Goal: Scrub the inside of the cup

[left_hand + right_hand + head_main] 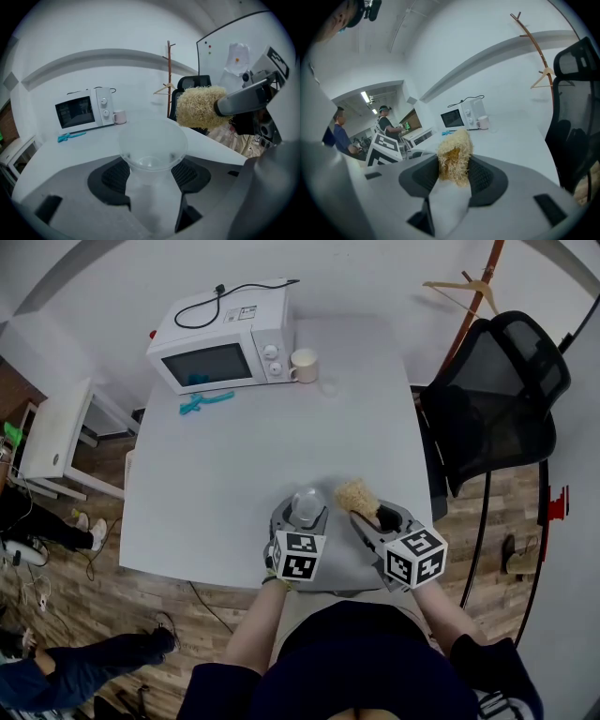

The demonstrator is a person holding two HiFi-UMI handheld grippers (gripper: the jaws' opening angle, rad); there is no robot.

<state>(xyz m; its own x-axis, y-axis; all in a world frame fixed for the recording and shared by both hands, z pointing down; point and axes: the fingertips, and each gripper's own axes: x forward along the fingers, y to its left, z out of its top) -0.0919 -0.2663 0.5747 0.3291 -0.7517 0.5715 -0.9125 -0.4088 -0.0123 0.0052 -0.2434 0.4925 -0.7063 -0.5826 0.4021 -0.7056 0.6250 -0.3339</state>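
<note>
A clear plastic cup (307,507) (151,159) is clamped between the jaws of my left gripper (302,517) (152,180), its mouth pointing away from the camera and lifted off the table. My right gripper (367,515) (453,171) is shut on a straw-coloured loofah scrubber (357,497) (454,157). In the left gripper view the scrubber (200,108) hangs just right of and above the cup's rim, outside the cup. Both grippers are held close together over the near edge of the white table (244,465).
At the table's far side stand a white microwave (225,338), a pale pink mug (304,365) and a teal tool (204,401). A black office chair (497,395) is at the right, a wooden coat stand (473,296) behind it. People stand in the background (384,123).
</note>
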